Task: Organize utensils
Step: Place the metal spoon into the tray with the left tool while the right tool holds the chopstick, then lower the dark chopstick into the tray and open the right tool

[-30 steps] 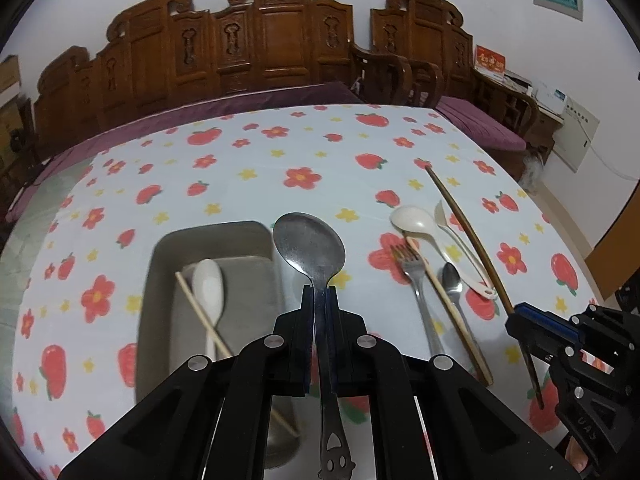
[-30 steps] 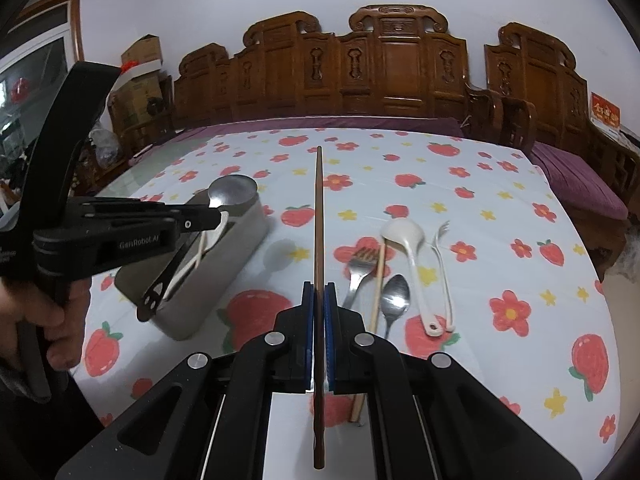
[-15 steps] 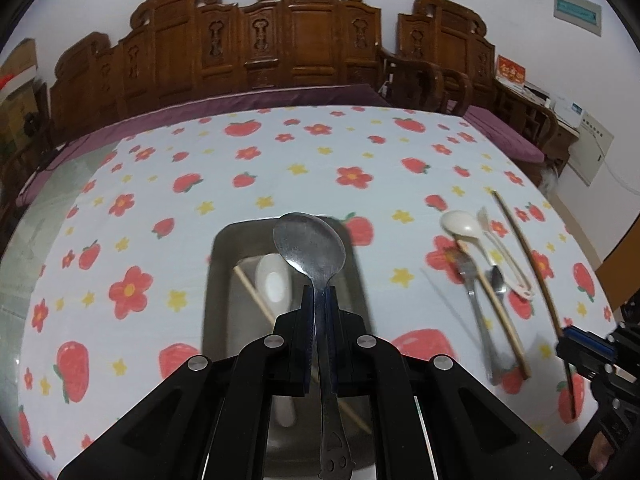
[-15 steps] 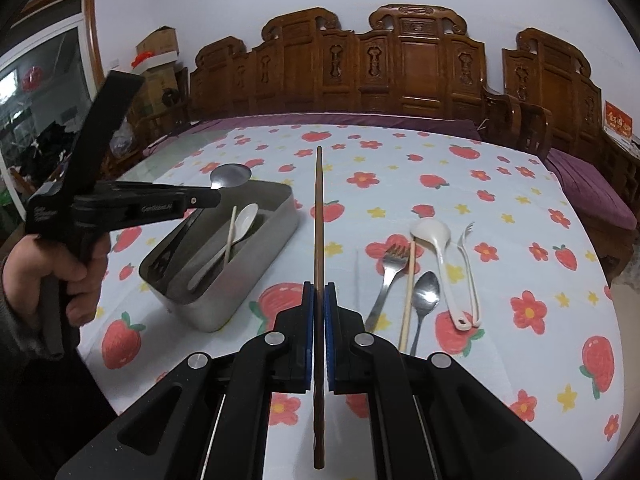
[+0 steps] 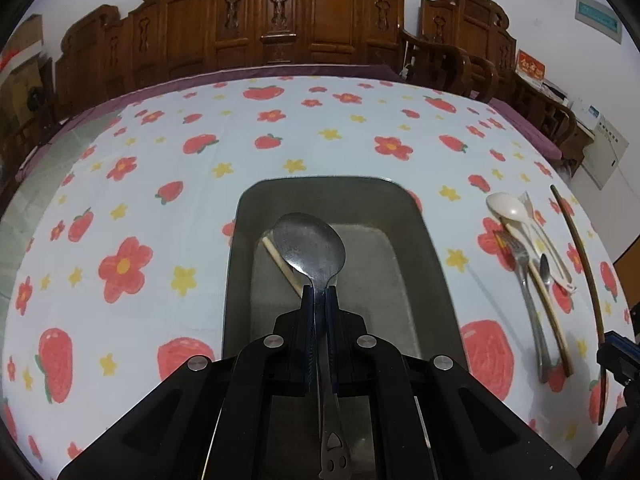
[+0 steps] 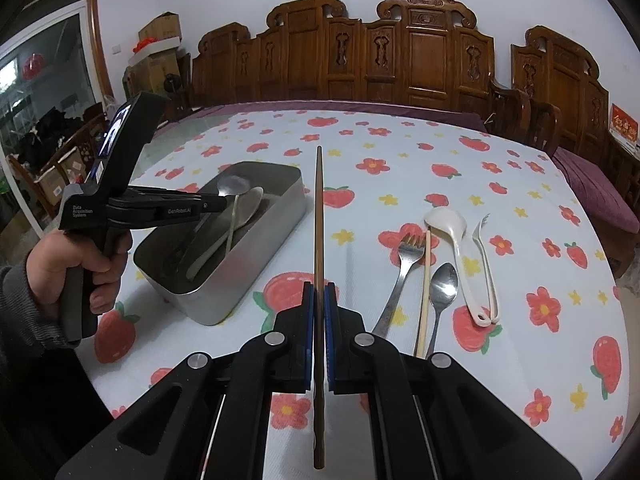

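While tray point(image 6: 256, 276) fills, fork point(image 6: 400, 280) (beside spoons) waits

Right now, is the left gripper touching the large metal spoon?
Touching. The left wrist view shows the left gripper shut on the large metal spoon, both pads pressed against its neck just below the bowl, over the metal tray.

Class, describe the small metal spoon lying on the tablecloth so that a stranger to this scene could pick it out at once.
Start at the strawberry-print tablecloth and go to the row of loose utensils right of the metal tray. The small metal spoon lies between a pale chopstick and a white plastic spoon. It is the only metal spoon in that row, shorter than the metal fork.
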A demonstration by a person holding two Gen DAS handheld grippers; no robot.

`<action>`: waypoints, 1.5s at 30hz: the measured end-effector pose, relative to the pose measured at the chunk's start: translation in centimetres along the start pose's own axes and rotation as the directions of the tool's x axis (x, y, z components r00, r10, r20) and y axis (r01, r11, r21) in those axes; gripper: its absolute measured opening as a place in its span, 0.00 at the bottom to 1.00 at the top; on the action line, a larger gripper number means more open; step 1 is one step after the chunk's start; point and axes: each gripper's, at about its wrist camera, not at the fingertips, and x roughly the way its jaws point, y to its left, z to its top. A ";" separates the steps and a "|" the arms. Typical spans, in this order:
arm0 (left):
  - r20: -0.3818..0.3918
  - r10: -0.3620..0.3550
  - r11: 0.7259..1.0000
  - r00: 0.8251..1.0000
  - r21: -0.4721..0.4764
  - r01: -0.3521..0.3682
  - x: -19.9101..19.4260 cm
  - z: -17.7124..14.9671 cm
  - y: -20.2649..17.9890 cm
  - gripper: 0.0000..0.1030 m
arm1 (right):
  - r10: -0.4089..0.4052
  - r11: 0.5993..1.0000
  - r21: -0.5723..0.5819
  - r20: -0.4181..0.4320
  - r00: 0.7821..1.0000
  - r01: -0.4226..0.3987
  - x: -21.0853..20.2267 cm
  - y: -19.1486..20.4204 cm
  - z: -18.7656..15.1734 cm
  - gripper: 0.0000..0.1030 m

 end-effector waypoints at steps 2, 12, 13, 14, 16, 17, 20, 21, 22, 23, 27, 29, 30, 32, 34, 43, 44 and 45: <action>-0.015 -0.004 1.000 1.000 0.002 0.004 0.5 -0.1 0.0 0.05 | -0.003 1.000 -0.001 -0.007 1.000 0.003 0.3 0.0 -0.1 0.06; -0.009 -0.003 1.000 1.000 0.007 0.003 -0.7 -0.1 0.6 0.09 | -0.014 1.000 -0.002 -0.012 1.000 0.014 0.4 0.3 -0.2 0.06; -0.001 0.003 1.000 1.000 0.010 -0.003 -1.1 -0.1 0.8 0.09 | -0.016 1.000 -0.003 -0.009 1.000 0.016 0.4 0.3 -0.2 0.06; 0.007 0.007 1.000 1.000 0.010 -0.007 -1.5 -0.1 1.0 0.09 | -0.016 1.000 -0.004 -0.008 1.000 0.016 0.3 0.4 -0.1 0.06; 0.025 0.013 1.000 1.000 0.012 -0.013 -2.5 -0.2 1.4 0.11 | -0.015 1.000 -0.005 -0.005 1.000 0.015 0.2 0.6 0.1 0.06; 0.033 0.017 1.000 0.999 0.013 -0.017 -3.0 -0.2 1.6 0.11 | -0.015 1.000 -0.005 -0.005 1.000 0.015 0.2 0.7 0.2 0.06; 0.063 0.024 1.000 0.998 0.010 -0.025 -4.5 -0.3 2.1 0.19 | -0.012 1.000 -0.017 0.001 1.000 0.012 -0.1 1.5 0.8 0.06; 0.074 0.022 1.000 0.997 0.008 -0.023 -5.1 -0.3 2.2 0.20 | -0.011 1.000 -0.023 0.004 1.000 0.011 -0.2 1.8 1.0 0.06; 0.081 0.020 1.000 0.997 0.007 -0.021 -5.5 -0.3 2.3 0.21 | -0.011 1.000 -0.029 0.006 1.000 0.012 -0.3 2.1 1.3 0.06; 0.090 0.020 1.000 0.996 0.009 -0.021 -6.0 -0.3 2.3 0.23 | -0.011 0.999 -0.031 0.008 1.000 0.012 -0.4 2.3 1.4 0.06; 0.130 0.026 0.999 0.991 0.017 -0.029 -7.8 -0.5 2.4 0.37 | 0.005 1.000 -0.025 0.016 1.000 -0.005 -0.7 3.4 2.3 0.06; 0.145 0.026 0.999 0.989 0.014 -0.029 -8.6 -0.8 2.6 0.47 | 0.022 1.000 -0.015 0.016 1.000 -0.022 -0.6 4.1 2.7 0.06; 0.155 0.025 1.000 0.988 0.010 -0.027 -9.1 -1.0 2.8 0.55 | 0.030 0.999 -0.012 0.015 0.999 -0.030 -0.6 4.4 2.9 0.06; 0.164 0.027 1.000 0.986 0.009 -0.029 -9.7 -1.3 3.1 0.65 | 0.044 0.999 -0.011 0.013 0.999 -0.044 -0.3 5.2 3.5 0.06; 0.173 0.035 0.999 0.984 0.008 -0.037 -10.1 -1.6 3.5 0.77 | 0.051 0.999 -0.017 0.011 0.999 -0.051 0.0 6.0 3.9 0.06; 0.187 0.064 0.998 0.980 -0.011 -0.063 -10.9 -2.0 5.8 0.86 | 0.087 0.996 0.000 -0.020 0.996 -0.087 2.7 8.0 5.9 0.06; 0.188 0.064 0.998 0.980 -0.014 -0.062 -10.9 -1.9 6.0 0.86 | 0.093 0.996 0.006 -0.023 0.995 -0.093 3.0 8.2 6.2 0.06; 0.188 0.063 0.998 0.980 -0.018 -0.061 -11.0 -1.9 6.2 0.86 | 0.097 0.995 0.011 -0.025 0.995 -0.097 3.3 8.3 6.4 0.06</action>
